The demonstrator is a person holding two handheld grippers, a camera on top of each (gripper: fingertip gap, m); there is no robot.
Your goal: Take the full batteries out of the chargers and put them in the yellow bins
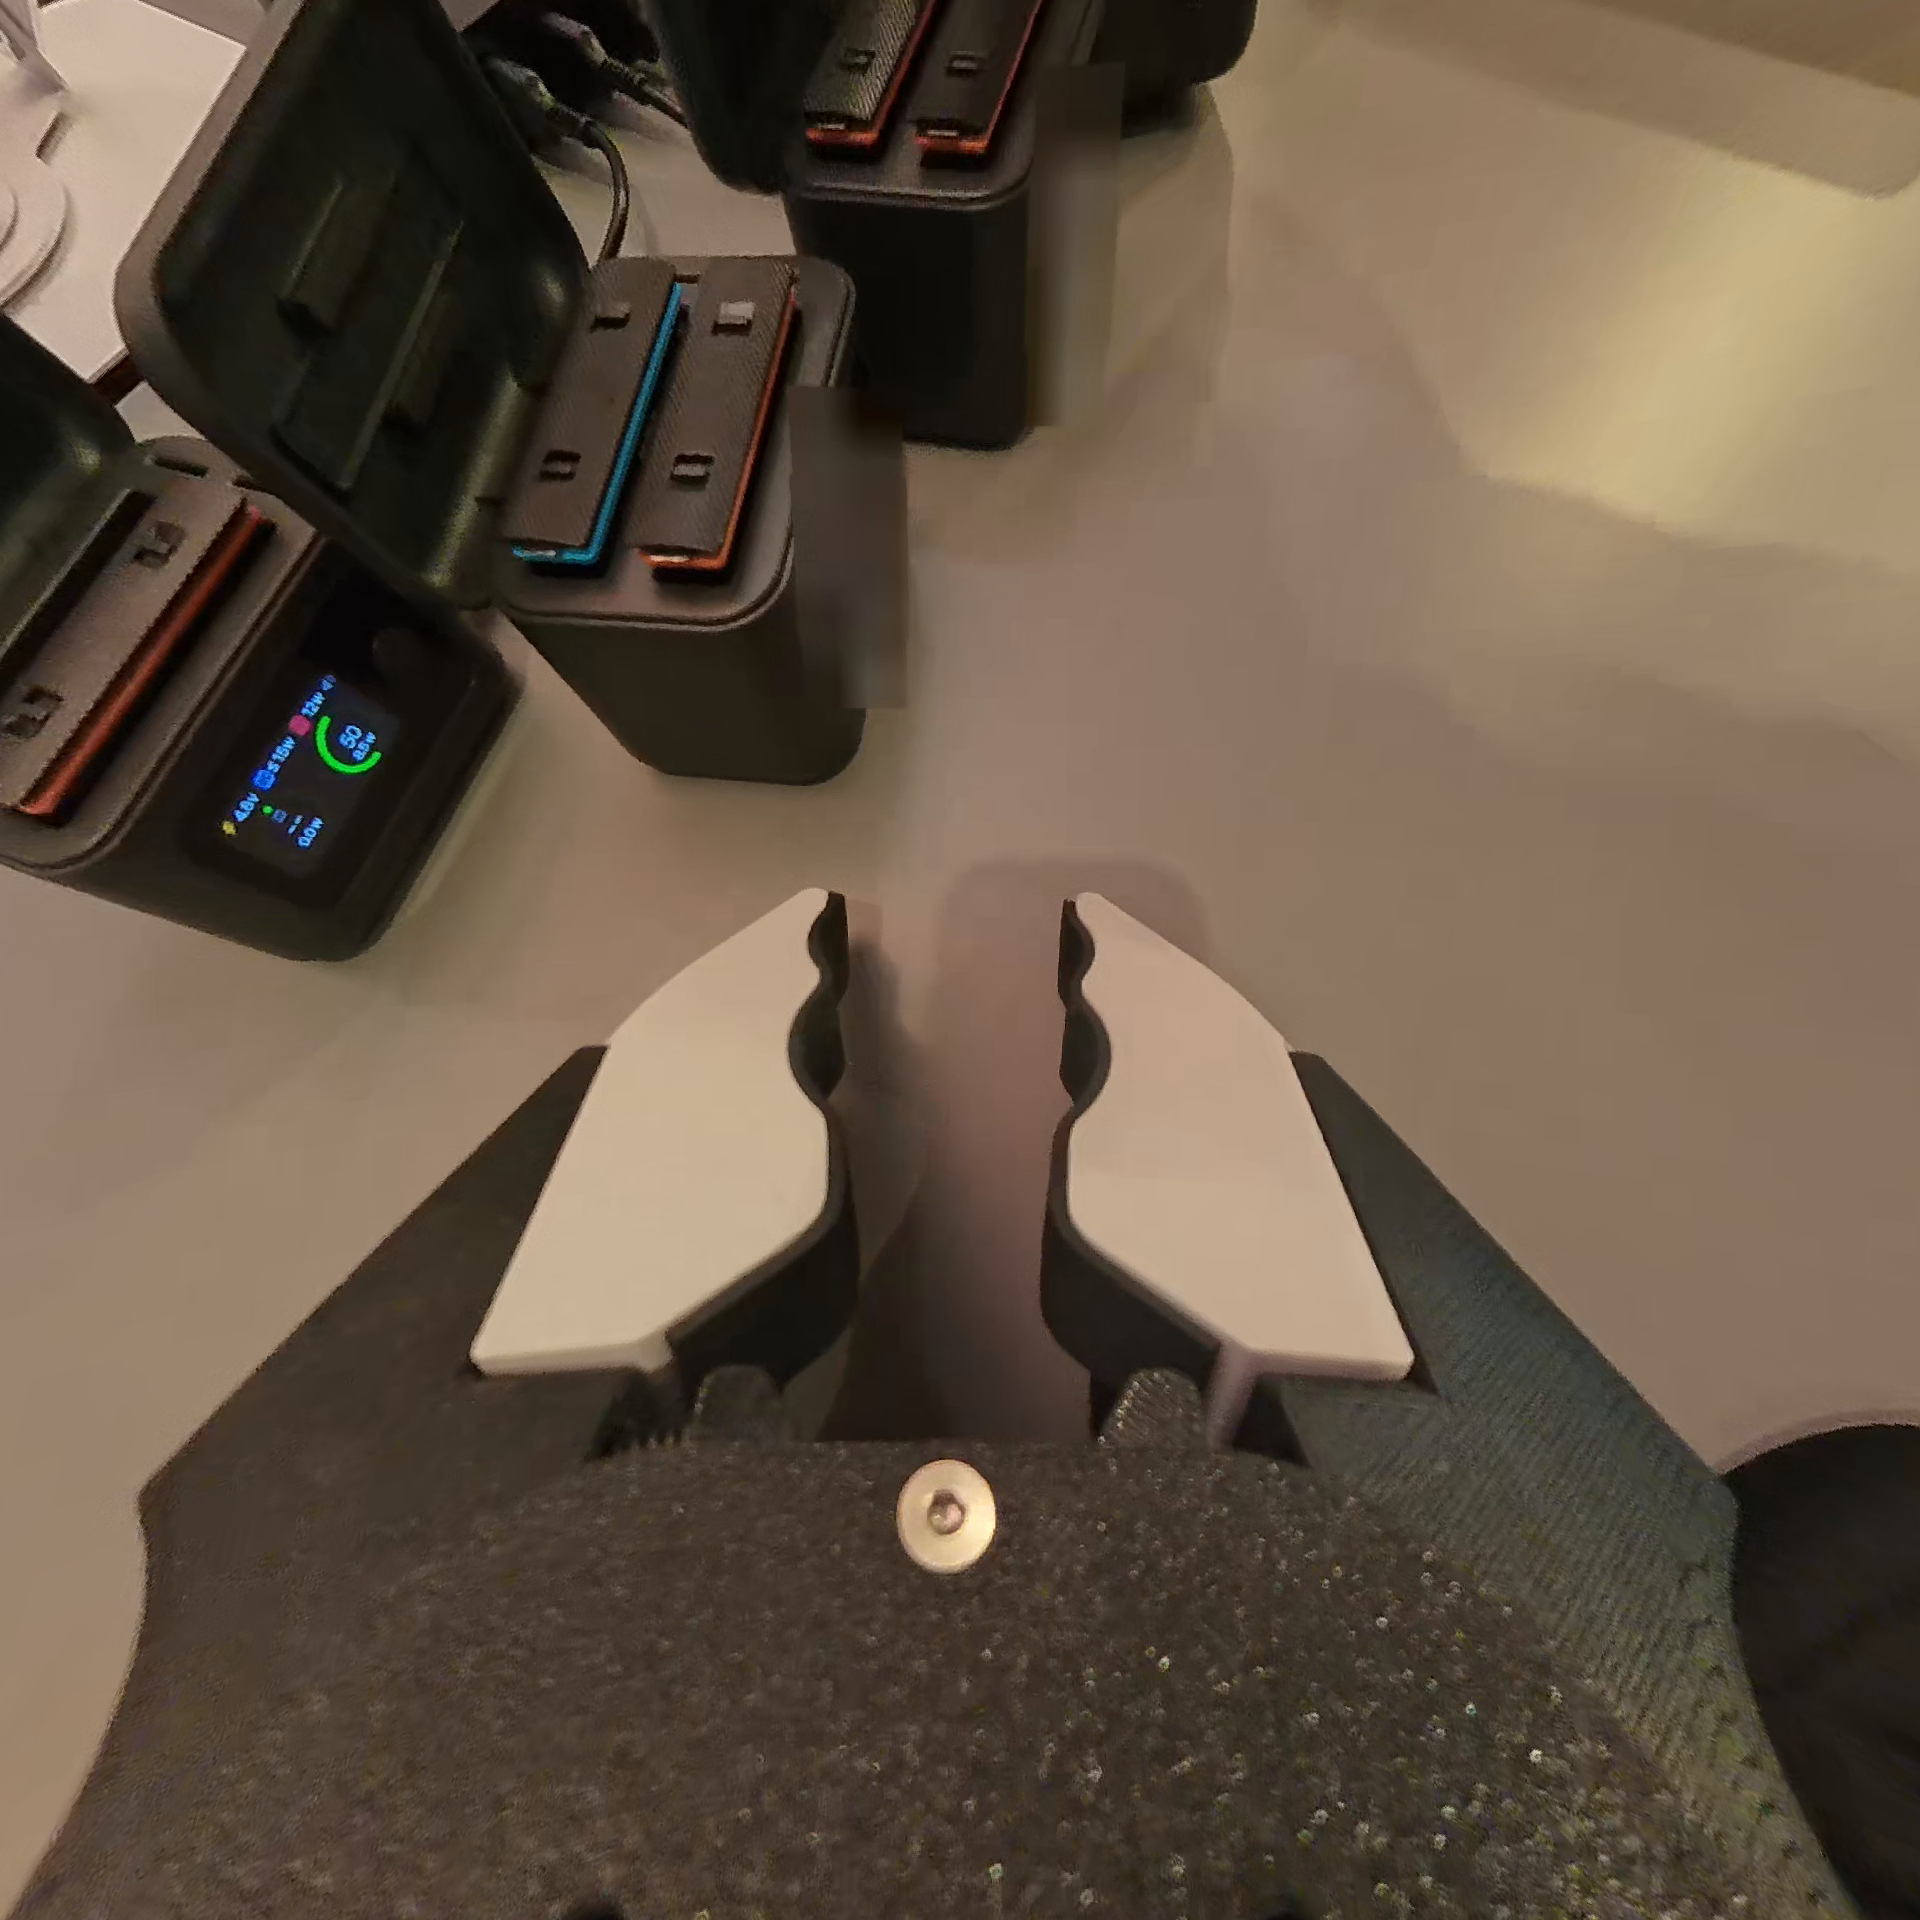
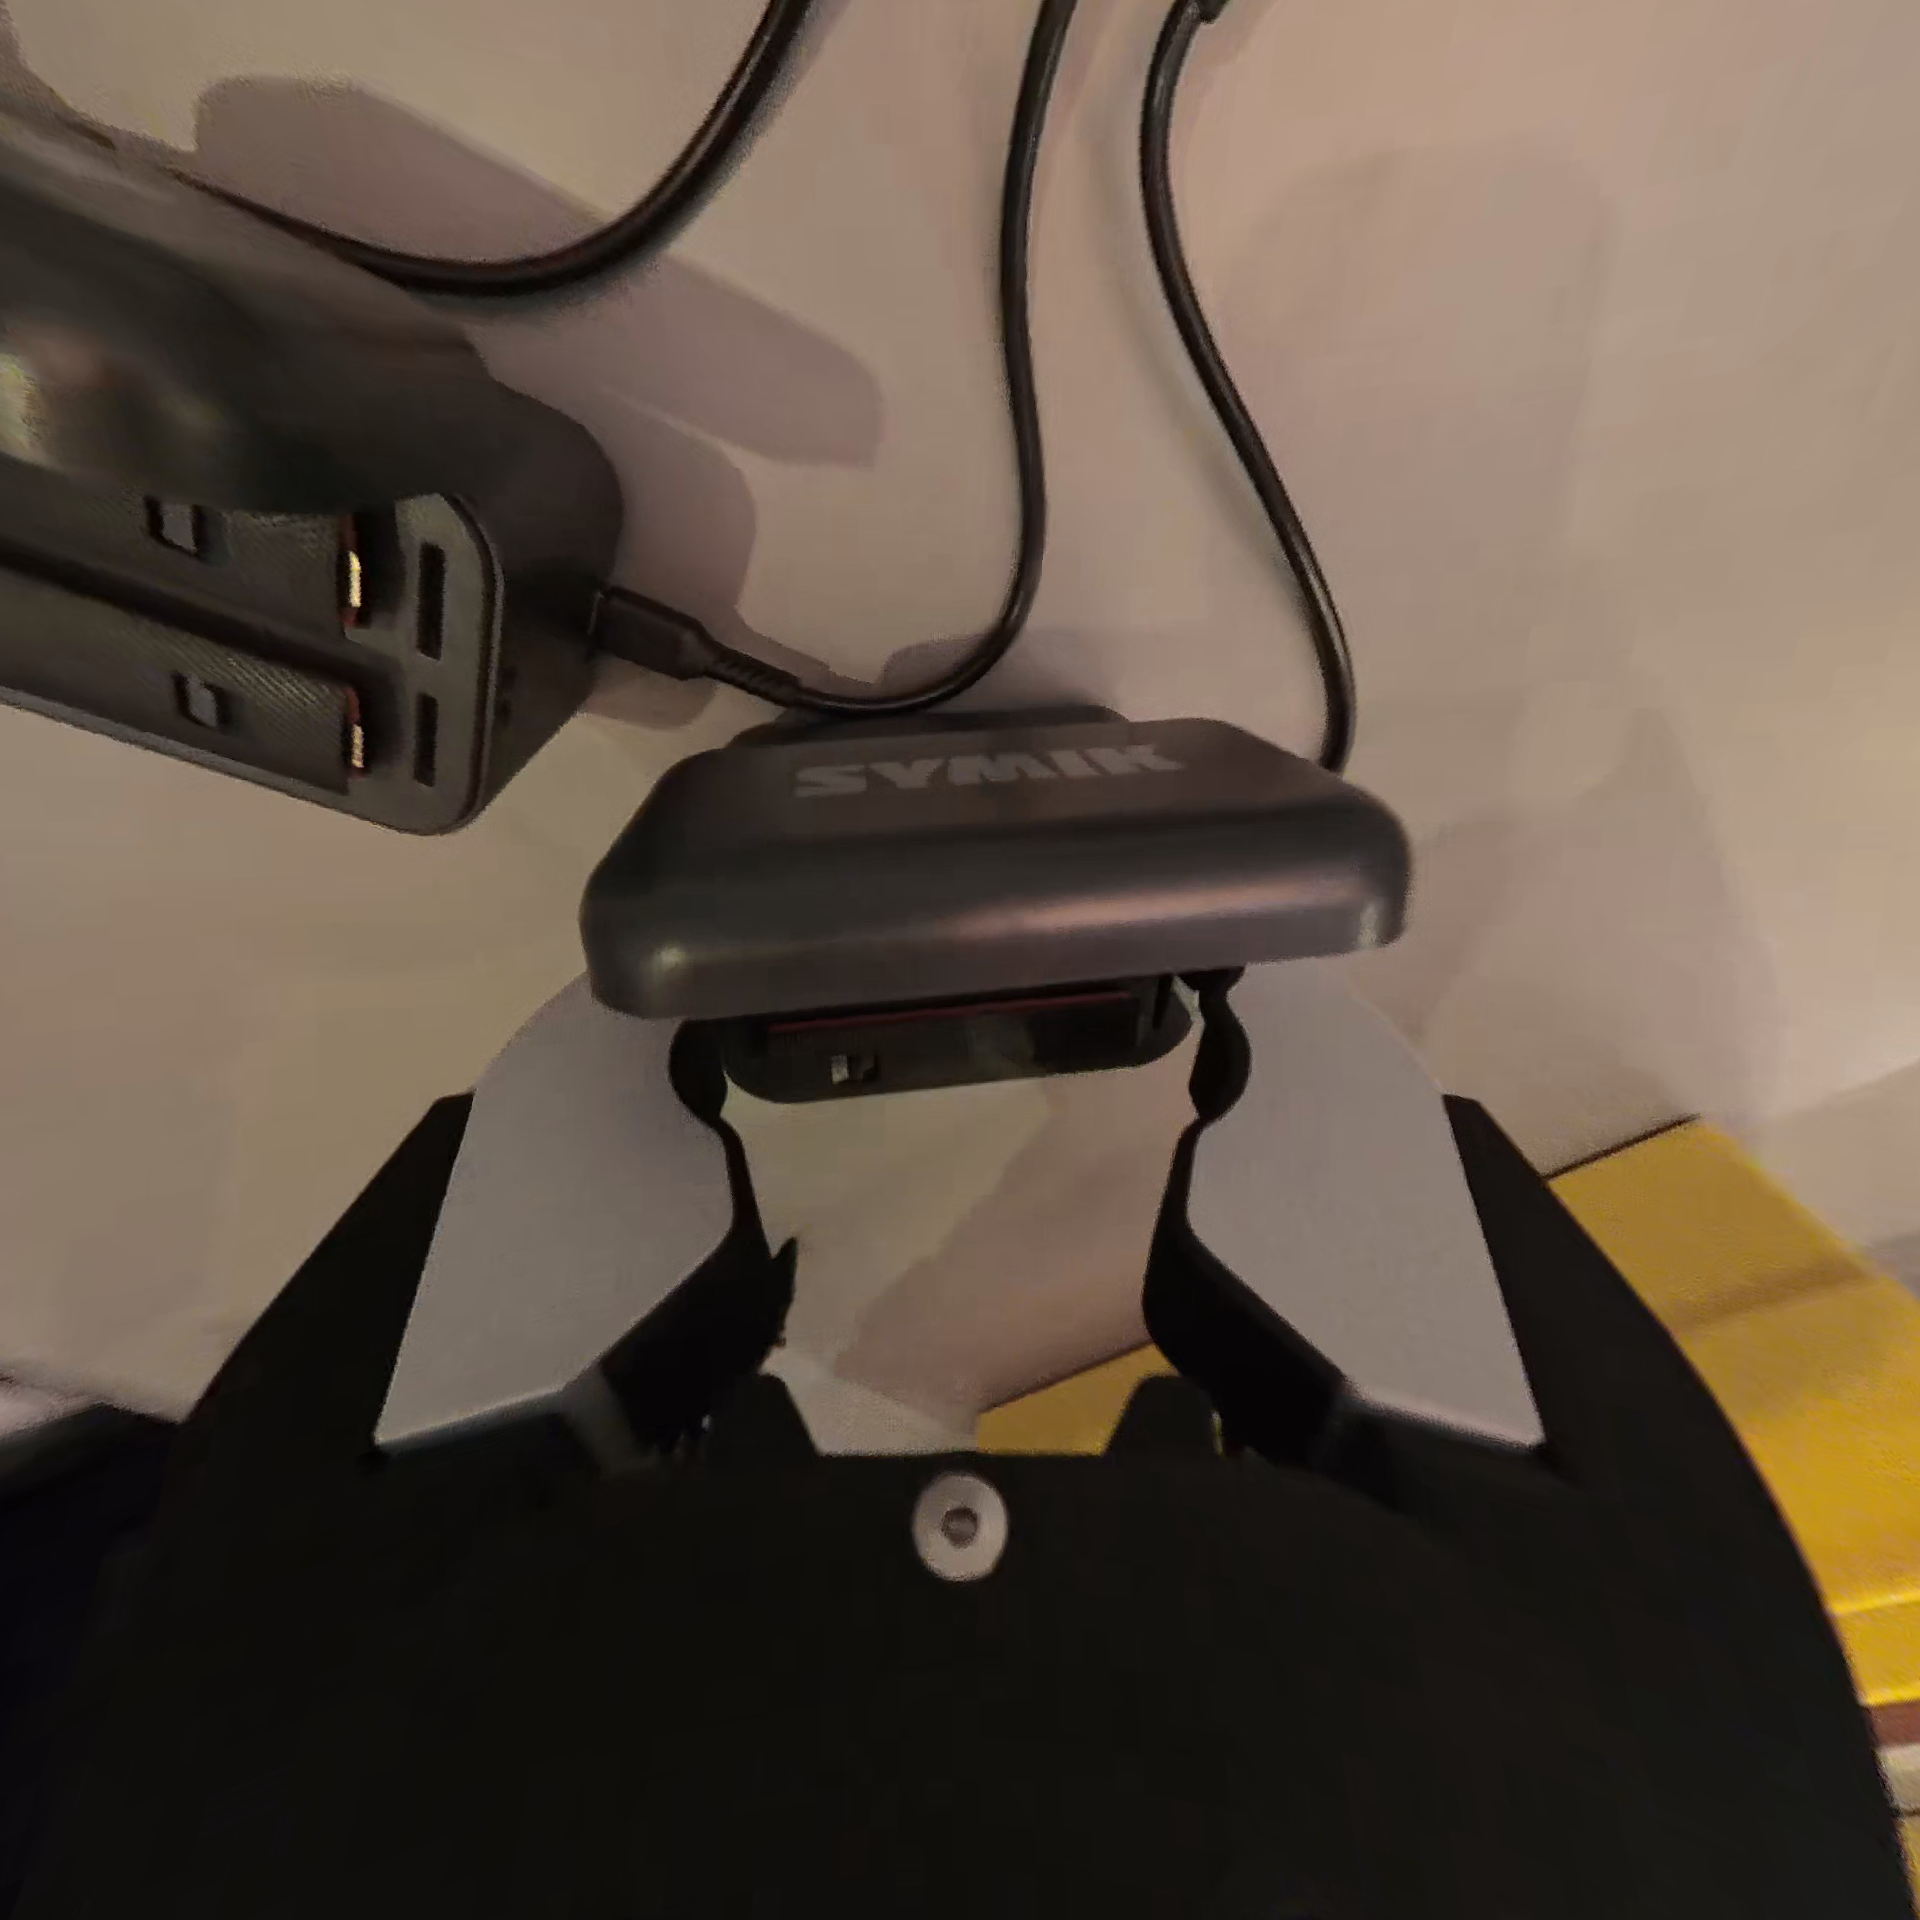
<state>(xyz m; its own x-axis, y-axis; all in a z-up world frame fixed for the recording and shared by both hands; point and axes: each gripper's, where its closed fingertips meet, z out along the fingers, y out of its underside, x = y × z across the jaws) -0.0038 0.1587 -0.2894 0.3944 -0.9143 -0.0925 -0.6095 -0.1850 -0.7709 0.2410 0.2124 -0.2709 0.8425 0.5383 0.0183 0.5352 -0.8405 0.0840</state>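
In the left wrist view my left gripper [image 1: 951, 914] is open and empty above the white table. Three black chargers stand to its upper left. The near one [image 1: 301, 769] has a lit screen and an open lid [image 1: 353, 270]. The middle charger [image 1: 686, 644] holds a blue-edged battery [image 1: 592, 436] and an orange-edged battery [image 1: 727, 436]. The far charger [image 1: 914, 291] holds two orange-edged batteries. In the right wrist view my right gripper [image 2: 956, 1049] is wide open. Its fingertips flank a charger body [image 2: 935, 1070] under a half-raised lid [image 2: 987, 862]. A red-edged battery [image 2: 945, 1006] shows beneath.
Another charger [image 2: 260, 623] with two batteries lies at the upper left of the right wrist view. Black cables [image 2: 1023, 416] run across the table behind the chargers. A yellow bin [image 2: 1714, 1351] sits at the lower right.
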